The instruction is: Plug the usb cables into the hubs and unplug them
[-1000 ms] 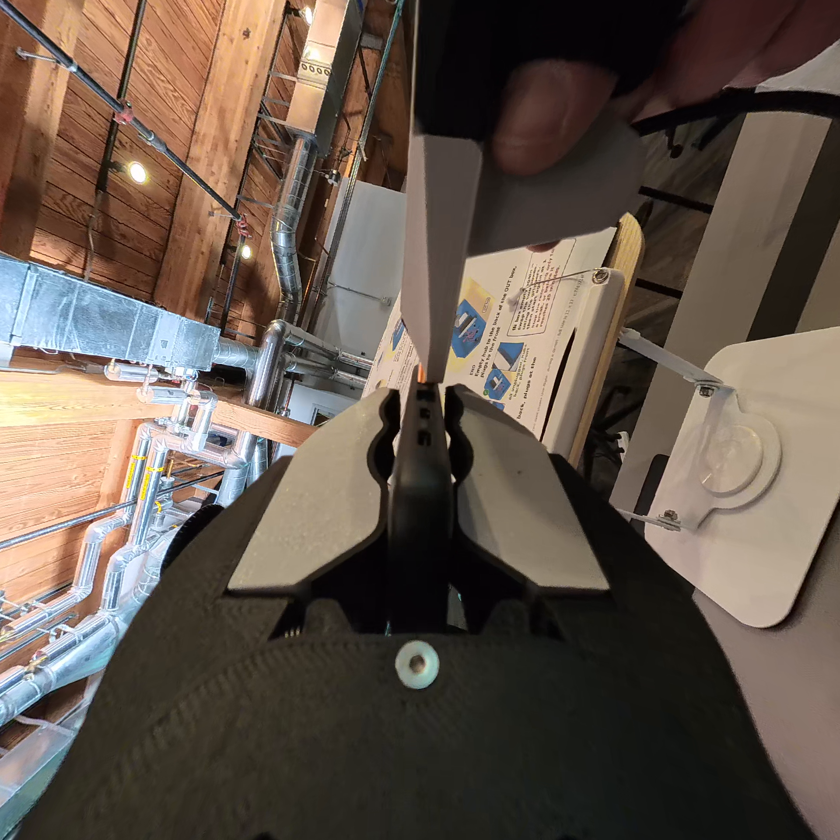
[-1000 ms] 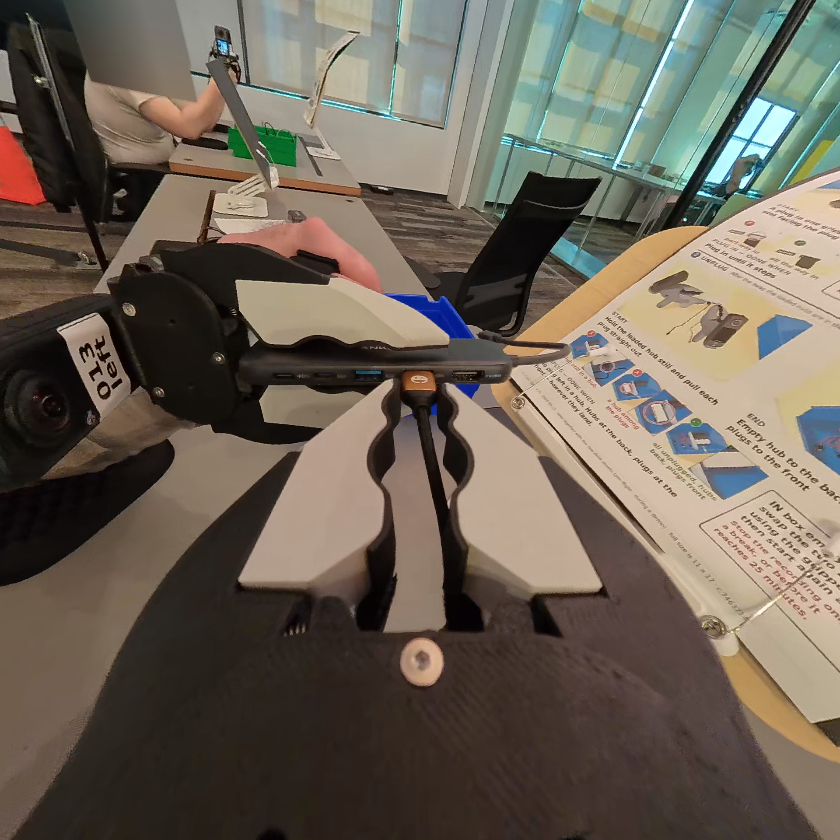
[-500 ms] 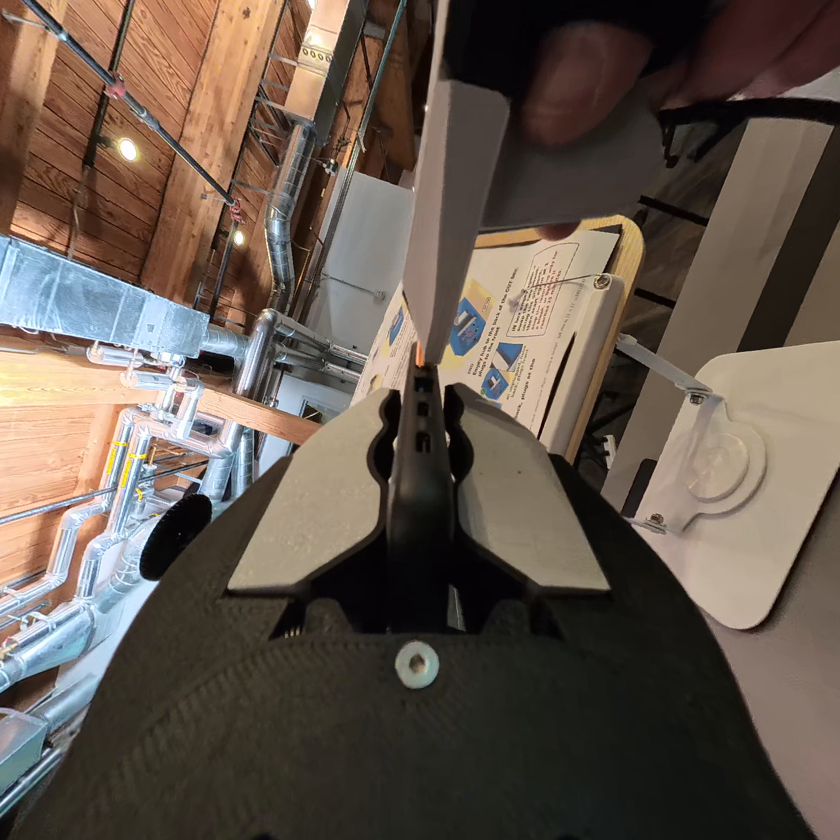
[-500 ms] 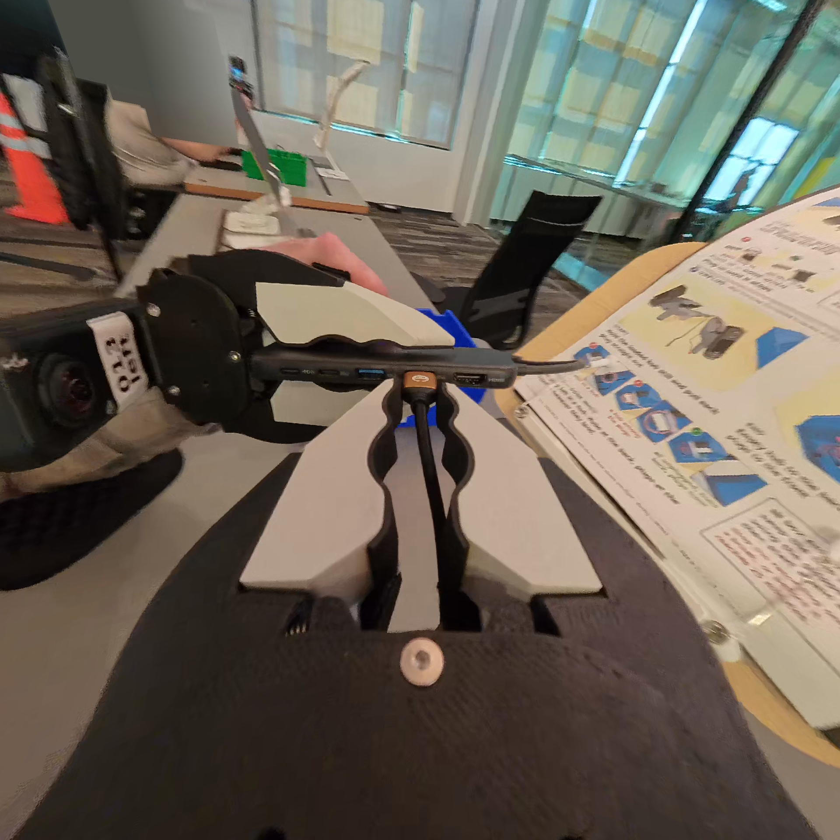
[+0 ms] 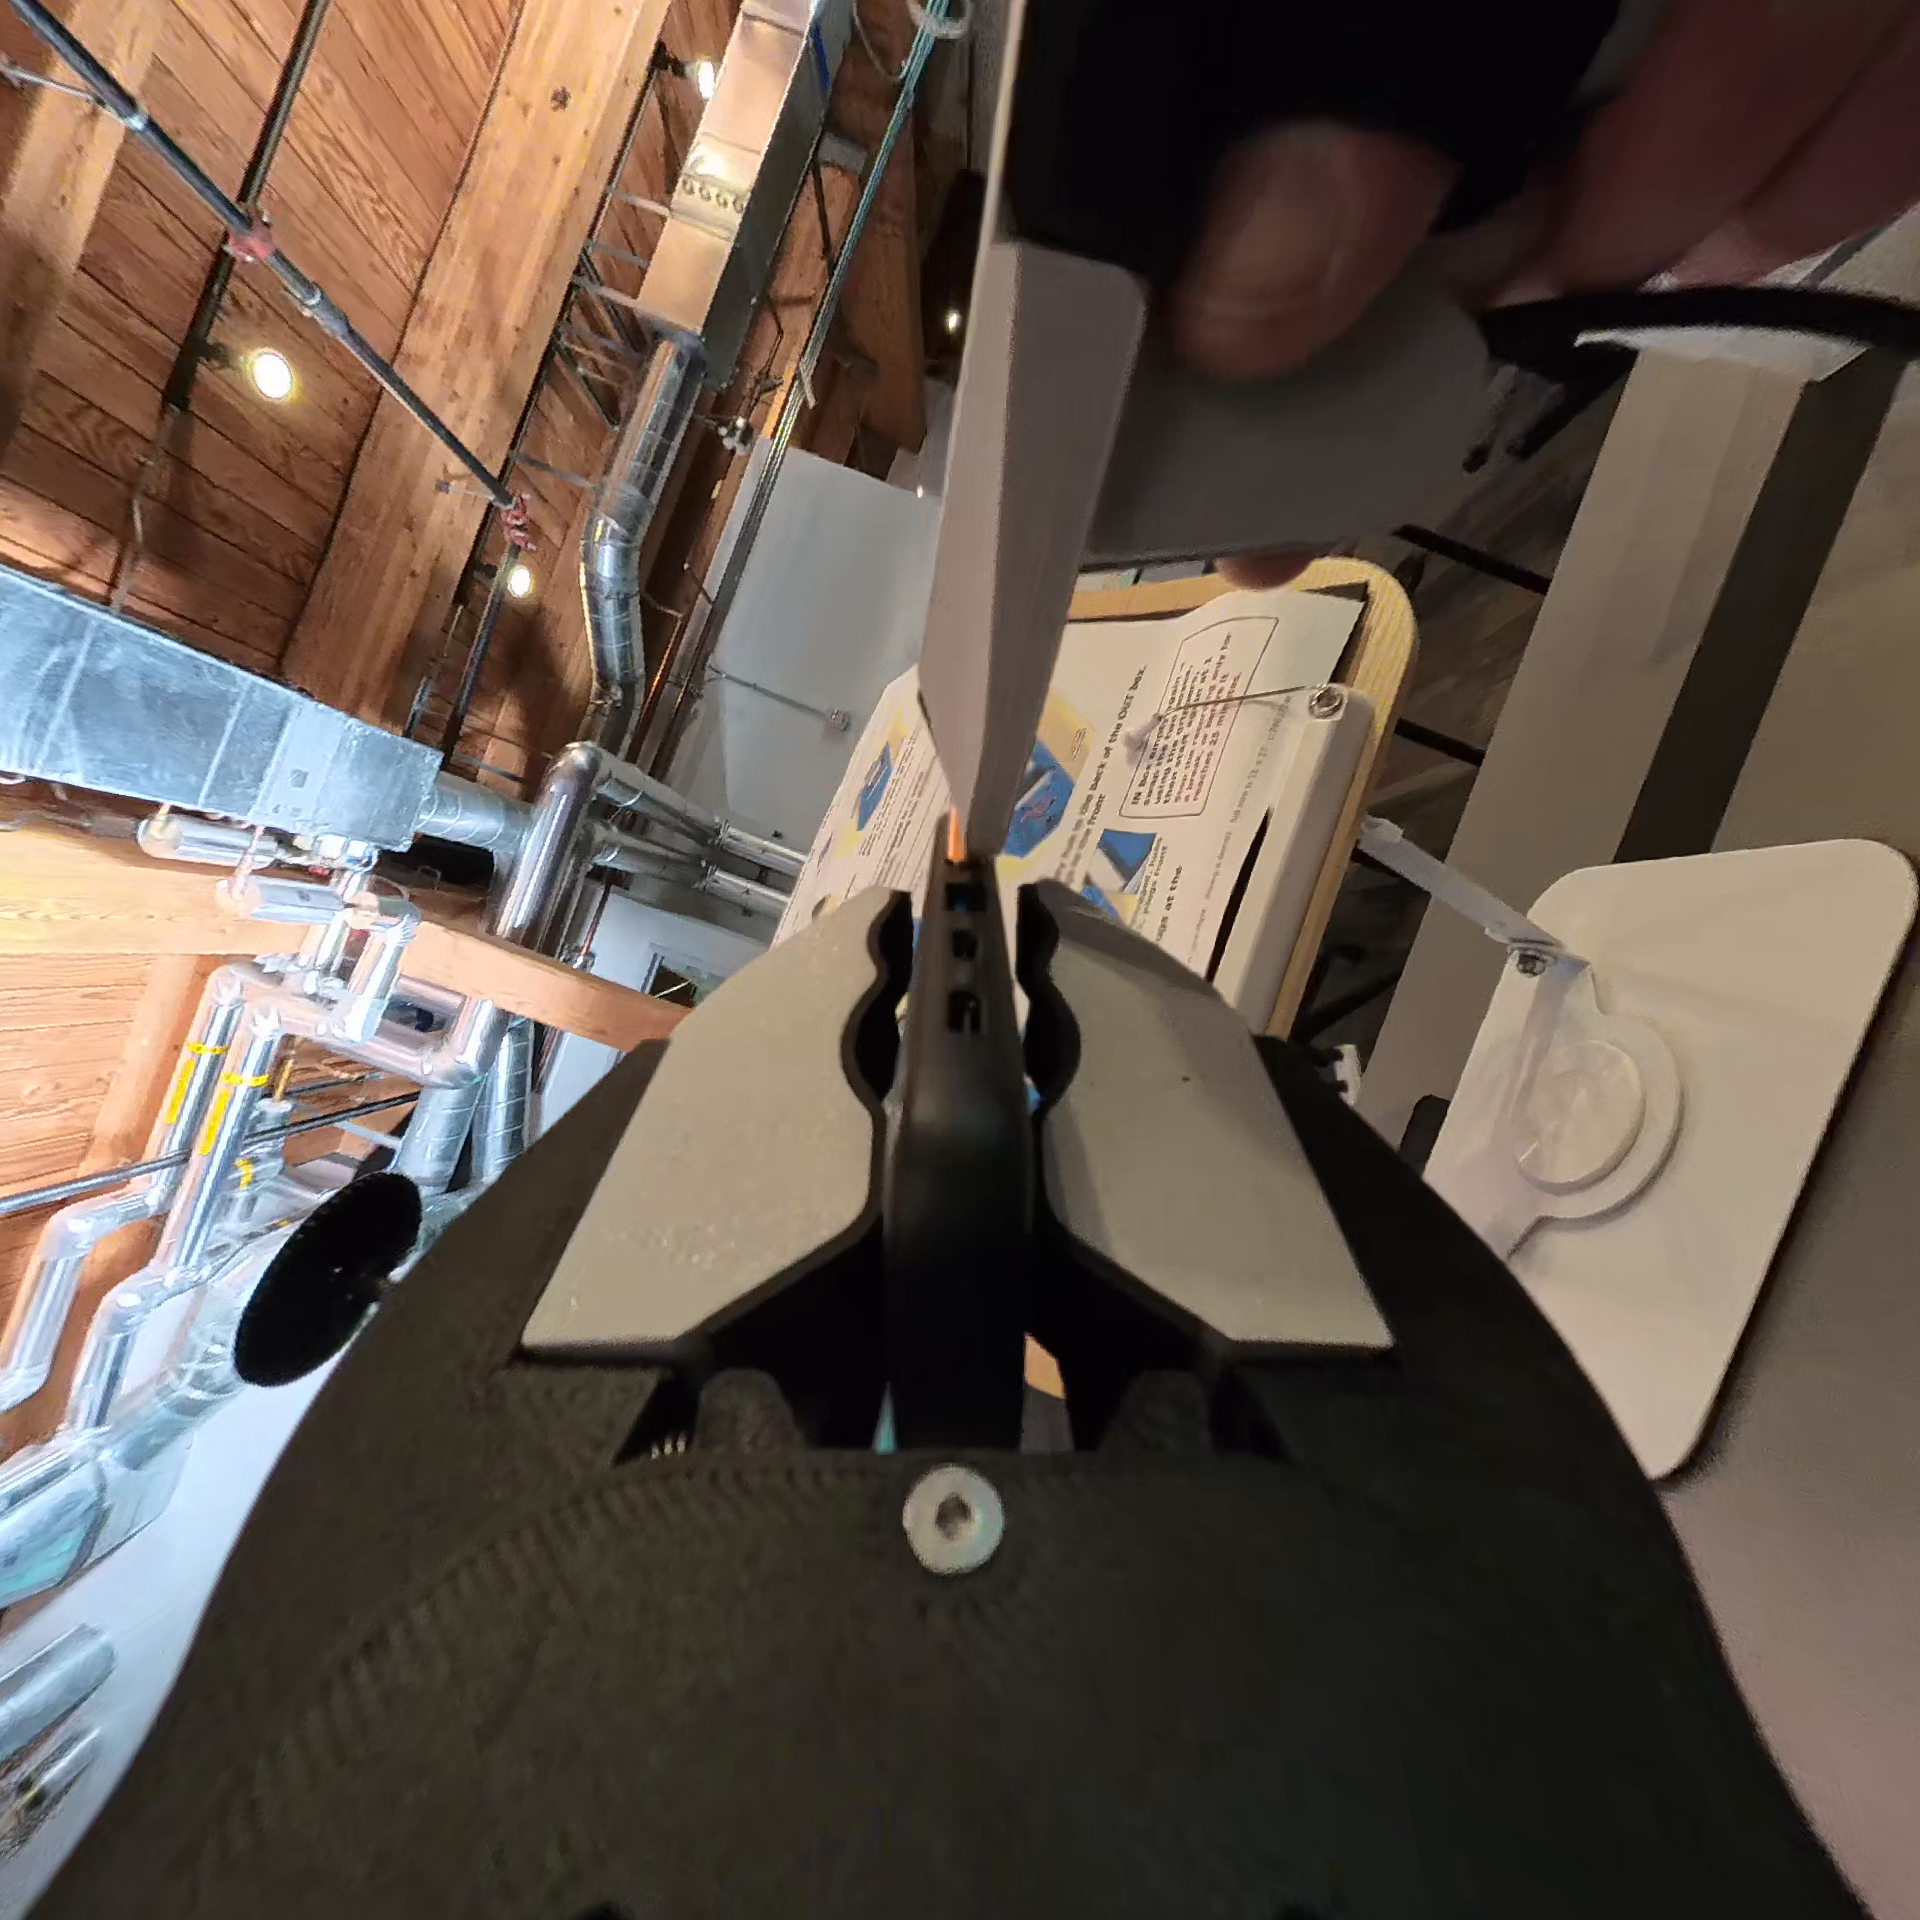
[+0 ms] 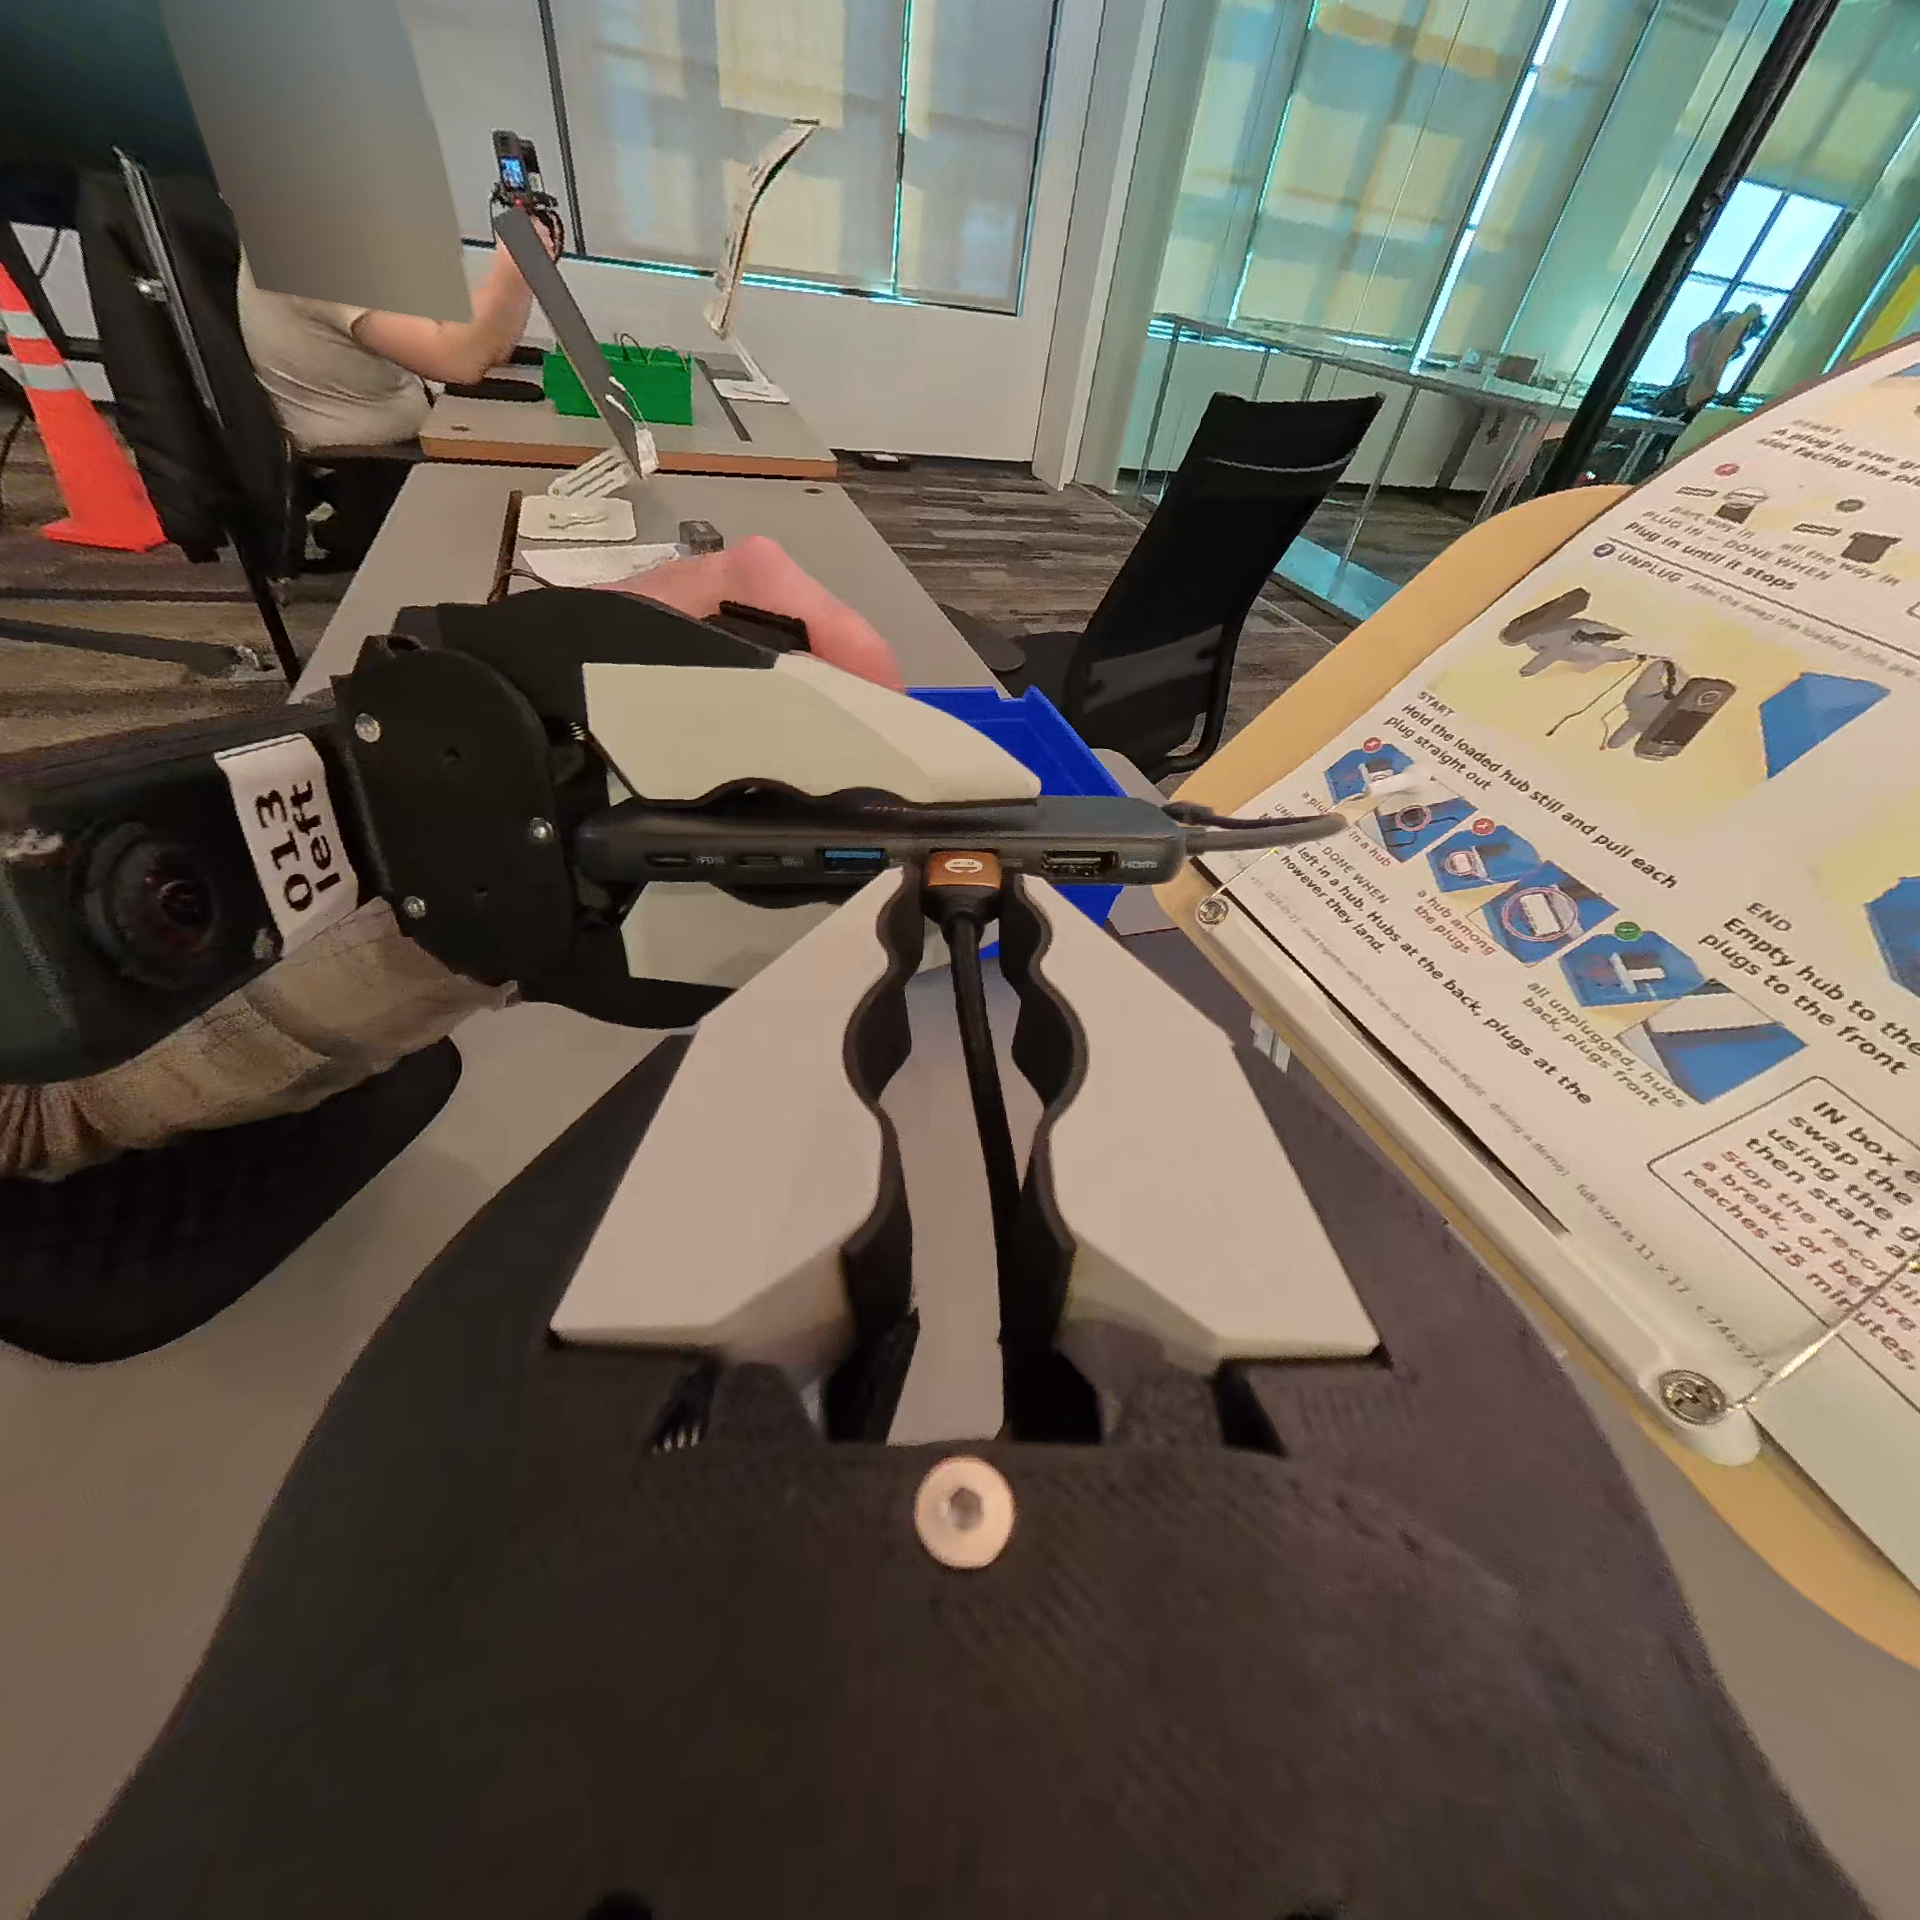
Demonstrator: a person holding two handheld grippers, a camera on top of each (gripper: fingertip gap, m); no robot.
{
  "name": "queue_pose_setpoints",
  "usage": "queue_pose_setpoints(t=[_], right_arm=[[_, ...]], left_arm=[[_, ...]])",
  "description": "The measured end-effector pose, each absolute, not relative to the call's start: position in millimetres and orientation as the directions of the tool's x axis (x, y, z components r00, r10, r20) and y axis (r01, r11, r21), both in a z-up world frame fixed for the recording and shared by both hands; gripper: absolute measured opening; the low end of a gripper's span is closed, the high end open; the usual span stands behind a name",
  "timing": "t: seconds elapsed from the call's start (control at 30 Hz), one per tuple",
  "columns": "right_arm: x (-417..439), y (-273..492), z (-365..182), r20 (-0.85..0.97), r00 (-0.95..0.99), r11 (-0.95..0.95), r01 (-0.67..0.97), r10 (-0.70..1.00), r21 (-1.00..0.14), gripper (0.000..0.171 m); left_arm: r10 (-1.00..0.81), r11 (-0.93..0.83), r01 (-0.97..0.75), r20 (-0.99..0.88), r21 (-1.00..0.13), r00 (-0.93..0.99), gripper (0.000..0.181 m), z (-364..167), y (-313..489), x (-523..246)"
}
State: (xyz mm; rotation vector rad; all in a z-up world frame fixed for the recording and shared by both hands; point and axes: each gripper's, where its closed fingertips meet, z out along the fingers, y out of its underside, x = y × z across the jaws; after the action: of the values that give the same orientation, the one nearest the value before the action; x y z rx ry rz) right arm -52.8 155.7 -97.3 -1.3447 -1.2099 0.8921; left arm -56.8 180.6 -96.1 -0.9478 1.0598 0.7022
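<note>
Hub [image 6: 883,831], one slim dark grey bar, held level above the grey desk [image 6: 208,1507] with one cable plug at its port row.

The left gripper [image 6: 821,821] is clamped on the hub; the right gripper [image 6: 961,894] pinches the single copper-collared plug [image 6: 962,871] of a black cable [image 6: 982,1060]. One blue port shows among five openings. One blue bin [image 6: 1039,727] sits behind.
</note>
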Motion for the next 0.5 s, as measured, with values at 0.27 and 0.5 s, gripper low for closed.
queue_pose_setpoints(t=[0.27,0.5], right_arm=[[-51.0,162.0,-106.0,0.171,0.270,0.114,0.216,0.948,-0.970,0.012],[-48.6,166.2,-107.4,0.273,0.346,0.180,0.277,0.898,-0.944,0.014]], left_arm=[[-0.017,0.378,-0.869,-0.941,-0.320,0.339,0.019,-110.1,187.4,-58.2],[-0.013,0.360,-0.870,-0.934,-0.337,0.356,0.019,-113.7,190.8,-57.8]])
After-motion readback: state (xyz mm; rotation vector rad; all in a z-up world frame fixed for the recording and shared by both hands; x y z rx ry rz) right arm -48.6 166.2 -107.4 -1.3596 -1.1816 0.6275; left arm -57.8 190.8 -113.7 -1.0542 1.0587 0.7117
